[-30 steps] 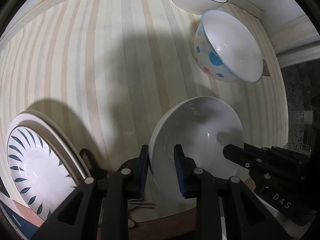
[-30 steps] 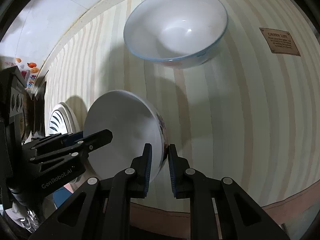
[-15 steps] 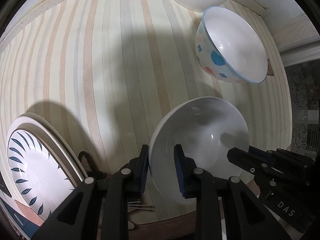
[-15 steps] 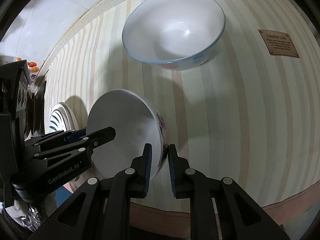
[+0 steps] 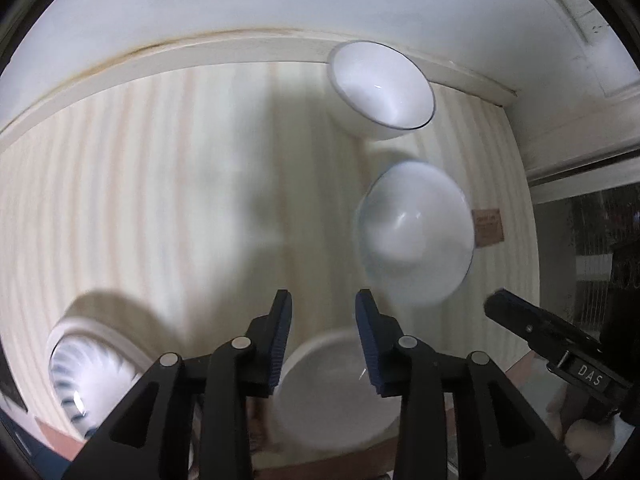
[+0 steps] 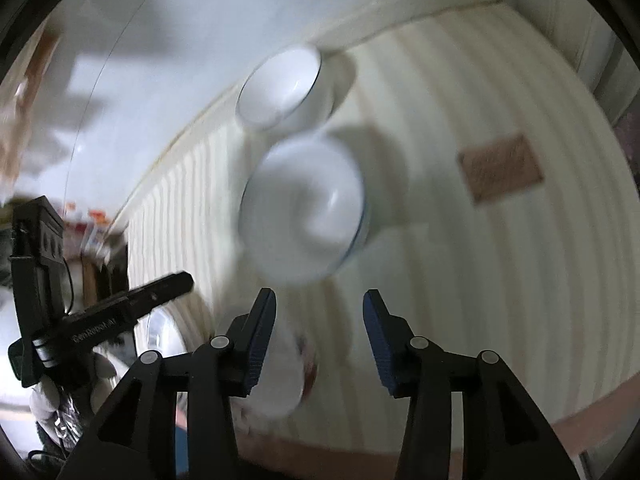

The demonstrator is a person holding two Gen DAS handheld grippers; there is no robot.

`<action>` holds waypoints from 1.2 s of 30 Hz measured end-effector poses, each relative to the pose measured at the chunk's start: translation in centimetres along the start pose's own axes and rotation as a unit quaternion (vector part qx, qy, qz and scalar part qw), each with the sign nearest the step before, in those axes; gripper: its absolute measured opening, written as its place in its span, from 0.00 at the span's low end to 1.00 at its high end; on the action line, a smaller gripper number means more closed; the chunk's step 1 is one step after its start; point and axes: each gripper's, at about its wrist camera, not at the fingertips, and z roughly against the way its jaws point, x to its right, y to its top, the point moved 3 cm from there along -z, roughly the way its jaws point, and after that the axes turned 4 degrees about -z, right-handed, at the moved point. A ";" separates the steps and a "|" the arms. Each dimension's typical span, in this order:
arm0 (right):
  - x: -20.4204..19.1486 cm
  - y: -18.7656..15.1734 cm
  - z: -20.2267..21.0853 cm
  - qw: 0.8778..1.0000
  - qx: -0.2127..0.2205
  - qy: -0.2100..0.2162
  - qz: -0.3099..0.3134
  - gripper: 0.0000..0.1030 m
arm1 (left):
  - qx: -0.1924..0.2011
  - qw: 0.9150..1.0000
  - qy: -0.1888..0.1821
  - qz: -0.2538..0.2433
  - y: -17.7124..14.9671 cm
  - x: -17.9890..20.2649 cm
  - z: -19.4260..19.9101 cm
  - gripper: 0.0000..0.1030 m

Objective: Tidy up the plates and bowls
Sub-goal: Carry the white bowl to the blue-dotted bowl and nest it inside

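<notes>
— Well, why do the bowls sit where they do on the striped table (image 5: 168, 184)?

— Judging by the layout, 3 bowls lie near each other, ready for nesting: the blue-rimmed bowl (image 5: 416, 240) mid-table, the white bowl (image 5: 382, 90) by the wall, the near bowl (image 5: 340, 392) at the front edge. The patterned plate (image 5: 88, 376) rests well apart, left.

— And the 2 grippers?

— Both empty. The left gripper (image 5: 323, 340) stands with fingers apart above the near bowl, touching nothing; the right gripper (image 6: 318, 338) is spread wide too, the bowl beneath it.
</notes>
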 end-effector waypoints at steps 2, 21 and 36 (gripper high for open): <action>0.6 1.6 -0.7 1.000 0.004 -0.003 -0.013 0.47 | -0.016 1.000 -0.009 -0.012 1.0 1.1 -1.6 0.30; 1.3 4.2 -5.8 0.999 -0.008 -0.027 -0.028 0.13 | -0.035 0.998 0.006 -0.051 3.4 2.4 -5.8 0.17; -4.0 -0.7 1.0 0.999 0.008 -0.002 0.038 0.13 | 0.024 0.998 -0.002 -0.053 -2.2 1.3 2.8 0.17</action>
